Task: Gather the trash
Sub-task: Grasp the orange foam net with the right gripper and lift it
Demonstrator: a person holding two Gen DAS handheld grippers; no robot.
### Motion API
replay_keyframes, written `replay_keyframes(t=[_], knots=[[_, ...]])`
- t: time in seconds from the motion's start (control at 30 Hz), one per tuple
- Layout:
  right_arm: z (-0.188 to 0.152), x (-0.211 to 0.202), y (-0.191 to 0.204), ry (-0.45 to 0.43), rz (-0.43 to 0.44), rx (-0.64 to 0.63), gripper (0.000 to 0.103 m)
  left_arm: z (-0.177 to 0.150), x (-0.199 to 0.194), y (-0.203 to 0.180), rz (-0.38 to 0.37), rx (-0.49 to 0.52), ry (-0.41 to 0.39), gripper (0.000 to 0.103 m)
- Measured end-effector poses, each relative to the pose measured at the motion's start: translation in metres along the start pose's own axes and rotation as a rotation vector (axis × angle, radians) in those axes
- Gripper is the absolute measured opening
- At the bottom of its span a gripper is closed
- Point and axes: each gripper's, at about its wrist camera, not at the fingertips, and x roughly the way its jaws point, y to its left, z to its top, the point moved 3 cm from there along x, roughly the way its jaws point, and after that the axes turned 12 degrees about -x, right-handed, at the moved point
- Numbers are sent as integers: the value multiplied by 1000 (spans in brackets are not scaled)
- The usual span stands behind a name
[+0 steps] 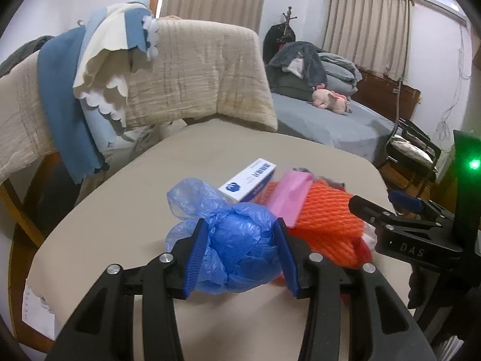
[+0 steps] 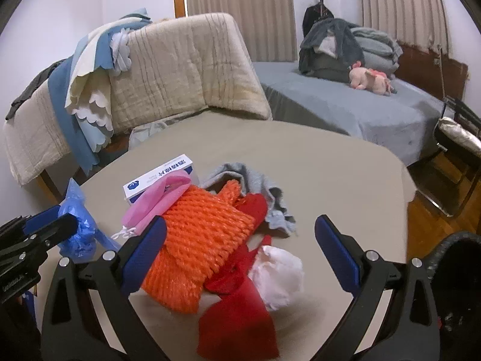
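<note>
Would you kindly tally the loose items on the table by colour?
Blue: 1, plastic bag
White: 2, box, wad
Pink: 1, pouch
Orange: 1, foam net
Red: 1, cloth
Grey: 1, cloth
Total: 7

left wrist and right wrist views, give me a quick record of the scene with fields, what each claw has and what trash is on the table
left claw: shut on the blue plastic bag
right claw: open, holding nothing, above the pile
table: beige top
pile: orange foam net, pink pouch, red cloth, white wad, grey cloth
box: white and blue box, behind the pink pouch
background: bed with a pink plush toy
</note>
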Motion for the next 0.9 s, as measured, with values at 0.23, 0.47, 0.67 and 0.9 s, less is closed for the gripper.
replay_keyframes(t=[0.23,0.47,0.67,0.9], knots=[[0,24,6,48,46,-19,78,2,10,7,11,-3,3,45],[-1,30,13,78,141,-33,41,2,12,7,6,-6,5,45],[2,14,17,57,180,-53,21,4,9,4,1,-3,-1,45],[12,-17,9,2,176,-40,17,9,-3,-10,-18,10,-22,45]])
